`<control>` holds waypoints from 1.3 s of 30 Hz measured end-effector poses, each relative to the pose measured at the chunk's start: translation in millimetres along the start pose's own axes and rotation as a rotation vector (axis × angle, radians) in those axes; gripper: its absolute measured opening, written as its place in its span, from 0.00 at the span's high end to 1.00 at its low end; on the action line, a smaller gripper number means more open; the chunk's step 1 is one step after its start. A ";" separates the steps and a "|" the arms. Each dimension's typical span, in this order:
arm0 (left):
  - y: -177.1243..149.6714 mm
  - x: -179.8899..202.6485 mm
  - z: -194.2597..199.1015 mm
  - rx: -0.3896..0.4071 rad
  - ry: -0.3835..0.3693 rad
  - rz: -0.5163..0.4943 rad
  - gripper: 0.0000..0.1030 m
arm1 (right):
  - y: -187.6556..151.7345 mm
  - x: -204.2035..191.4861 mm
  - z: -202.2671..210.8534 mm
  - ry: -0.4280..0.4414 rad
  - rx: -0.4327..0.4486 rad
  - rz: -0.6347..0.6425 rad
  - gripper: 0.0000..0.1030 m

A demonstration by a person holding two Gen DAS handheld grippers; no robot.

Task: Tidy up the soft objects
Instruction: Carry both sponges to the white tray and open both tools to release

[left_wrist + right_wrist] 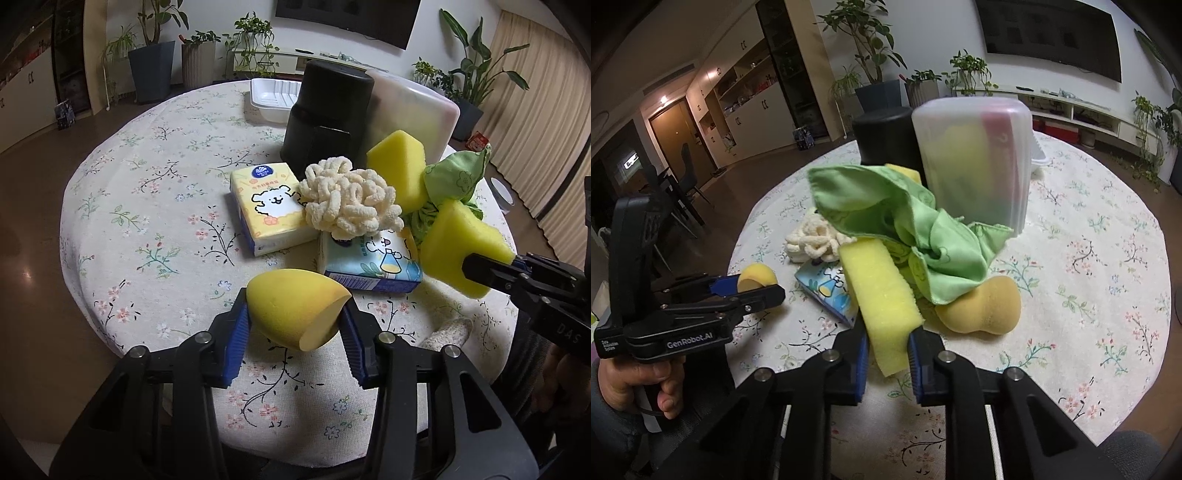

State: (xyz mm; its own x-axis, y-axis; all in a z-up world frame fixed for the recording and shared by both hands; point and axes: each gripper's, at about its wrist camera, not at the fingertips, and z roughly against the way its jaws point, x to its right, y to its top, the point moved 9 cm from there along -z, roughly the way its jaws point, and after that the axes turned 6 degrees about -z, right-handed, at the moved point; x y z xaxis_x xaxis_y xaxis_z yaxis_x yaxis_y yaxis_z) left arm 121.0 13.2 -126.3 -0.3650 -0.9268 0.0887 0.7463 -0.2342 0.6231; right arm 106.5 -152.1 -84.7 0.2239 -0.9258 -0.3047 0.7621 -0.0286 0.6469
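Note:
My left gripper (pixel 295 325) is shut on a yellow egg-shaped sponge (pixel 295 308), held just above the floral tablecloth (pixel 147 206). My right gripper (pixel 886 354) is shut on a yellow flat sponge (pixel 882 295), its blue pads squeezing the near end. A green cloth (pixel 905 229) lies crumpled behind it. An orange gourd-shaped sponge (pixel 982 306) rests beside the cloth. A cream chenille pad (pixel 347 201) sits on two tissue packs, one yellow (pixel 269 210) and one blue (pixel 373 266). Another yellow sponge (pixel 399 162) leans by the cloth.
A black cylinder (pixel 328 114) and a translucent lidded box (pixel 975 158) stand at the table's far side, with a white tray (pixel 273 99) behind. A hand (pixel 639 380) grips the left gripper's handle. Potted plants and a TV unit line the room beyond.

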 end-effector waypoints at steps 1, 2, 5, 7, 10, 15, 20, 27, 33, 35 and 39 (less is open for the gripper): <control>0.3 -0.7 1.9 0.004 -0.001 0.005 0.59 | 0.8 -1.9 2.1 0.003 0.003 0.006 0.82; 0.5 -1.1 3.3 0.007 -0.001 0.009 0.59 | 2.5 -4.0 5.5 0.009 0.008 0.010 0.82; 1.3 -1.8 9.8 0.017 -0.003 0.016 0.59 | 5.4 -6.7 14.7 0.016 0.018 0.020 0.82; 1.1 -2.6 13.2 0.019 -0.001 0.018 0.59 | 6.2 -4.8 18.5 0.017 0.017 0.019 0.82; 2.2 -2.4 18.4 0.025 -0.008 0.020 0.59 | 5.3 -1.6 22.0 0.020 0.014 0.011 0.82; 10.3 2.4 26.3 0.037 -0.018 0.004 0.59 | 2.2 3.1 34.0 0.047 -0.002 -0.005 0.82; 21.8 4.3 29.3 0.041 -0.027 -0.002 0.59 | -0.7 22.5 45.6 0.025 -0.022 -0.020 0.82; 55.4 -17.4 37.3 0.078 0.001 0.002 0.59 | 24.3 83.2 70.6 -0.083 0.022 -0.053 0.82; 92.8 -42.9 29.7 0.096 0.040 -0.015 0.59 | 67.4 128.2 74.1 -0.176 0.077 -0.030 0.81; 109.7 -53.8 24.6 0.103 0.053 -0.019 0.59 | 87.3 143.8 69.0 -0.197 0.092 -0.024 0.81; 148.3 -75.3 8.9 0.111 0.049 -0.031 0.59 | 119.5 167.4 52.6 -0.217 0.098 -0.020 0.81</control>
State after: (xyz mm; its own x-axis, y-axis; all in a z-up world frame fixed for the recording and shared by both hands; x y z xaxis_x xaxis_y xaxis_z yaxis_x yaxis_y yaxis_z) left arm 254.2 50.8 -33.7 -0.3572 -0.9335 0.0322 0.6681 -0.2312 0.7072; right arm 203.0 -330.3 -21.6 0.0647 -0.9837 -0.1676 0.6998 -0.0750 0.7104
